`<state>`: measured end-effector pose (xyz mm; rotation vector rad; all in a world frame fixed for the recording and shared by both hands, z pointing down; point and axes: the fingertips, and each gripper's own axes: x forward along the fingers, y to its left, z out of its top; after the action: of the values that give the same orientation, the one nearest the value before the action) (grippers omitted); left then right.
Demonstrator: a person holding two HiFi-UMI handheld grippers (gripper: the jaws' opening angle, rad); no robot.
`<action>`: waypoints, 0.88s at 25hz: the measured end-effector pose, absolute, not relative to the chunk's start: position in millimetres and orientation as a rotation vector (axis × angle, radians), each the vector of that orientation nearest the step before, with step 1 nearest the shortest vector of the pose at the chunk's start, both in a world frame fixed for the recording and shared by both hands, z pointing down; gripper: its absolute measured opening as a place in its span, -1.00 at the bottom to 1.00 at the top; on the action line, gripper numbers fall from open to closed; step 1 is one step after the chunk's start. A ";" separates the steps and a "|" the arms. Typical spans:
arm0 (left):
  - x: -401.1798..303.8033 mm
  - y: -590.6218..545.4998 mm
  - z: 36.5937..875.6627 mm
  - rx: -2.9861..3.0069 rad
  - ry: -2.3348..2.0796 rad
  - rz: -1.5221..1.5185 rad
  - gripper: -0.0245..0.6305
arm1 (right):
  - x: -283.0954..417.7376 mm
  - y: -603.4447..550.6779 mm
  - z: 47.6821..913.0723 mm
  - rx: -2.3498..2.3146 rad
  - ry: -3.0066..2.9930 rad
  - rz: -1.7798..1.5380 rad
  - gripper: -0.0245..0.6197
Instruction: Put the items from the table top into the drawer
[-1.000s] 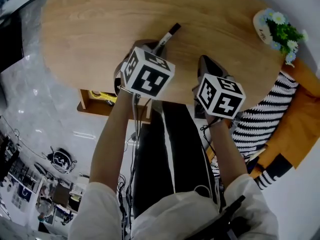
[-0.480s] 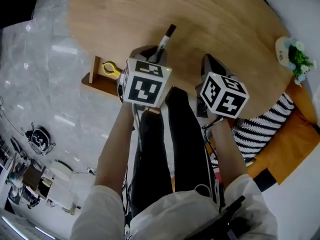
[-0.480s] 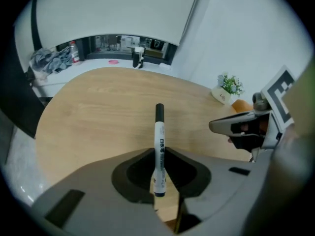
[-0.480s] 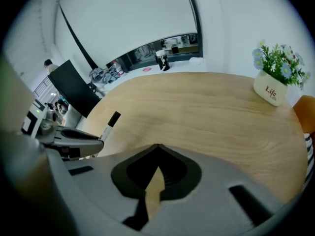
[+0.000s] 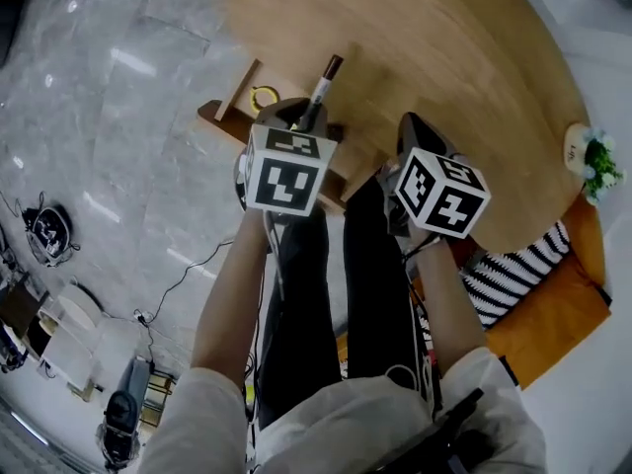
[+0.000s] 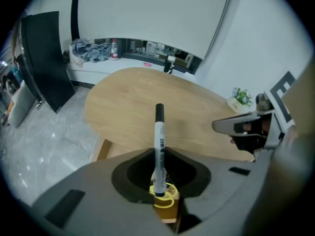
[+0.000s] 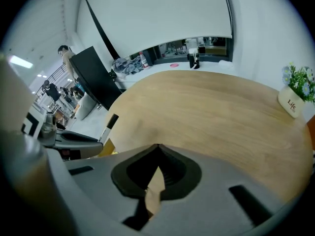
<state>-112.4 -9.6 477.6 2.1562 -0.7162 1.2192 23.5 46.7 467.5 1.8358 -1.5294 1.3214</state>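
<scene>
My left gripper (image 5: pixel 301 118) is shut on a white marker with a black cap (image 5: pixel 324 79); the marker stands up between the jaws (image 6: pixel 159 146). It hangs over the edge of the oval wooden table (image 5: pixel 425 47), right next to the open wooden drawer (image 5: pixel 233 107). Inside the drawer lies a yellow looped item (image 5: pixel 262 97), which shows just below the marker's tip (image 6: pixel 166 201). My right gripper (image 5: pixel 413 128) is shut with nothing in it, its tips meeting (image 7: pixel 157 146) above the table's near edge.
A small white pot of flowers (image 5: pixel 591 158) stands at the table's far right rim (image 7: pixel 295 96). A striped cushion (image 5: pixel 513 265) on an orange seat lies to the right. Grey marble floor with a cable (image 5: pixel 178 279) lies to the left.
Both grippers have travelled along the table's edge towards the open drawer, with the marker still held. The left gripper has rolled, and the drawer now lies just beside it.
</scene>
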 end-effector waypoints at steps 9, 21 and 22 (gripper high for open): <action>-212.4 -3.9 502.3 1.889 -0.957 1.176 -0.74 | -44.6 45.8 474.3 1.701 -1.592 1.279 -0.95; -212.0 -4.2 513.4 1.724 -1.062 0.955 -0.48 | -55.8 40.1 475.2 1.647 -1.615 1.230 -0.94; -211.0 -3.7 512.5 1.735 -1.060 0.962 -0.48 | -52.8 40.5 474.8 1.653 -1.612 1.230 -0.95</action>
<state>-211.0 -3.7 512.5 1.7348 -1.0602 0.9624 -52.8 40.5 474.8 1.6532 -1.6115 1.2302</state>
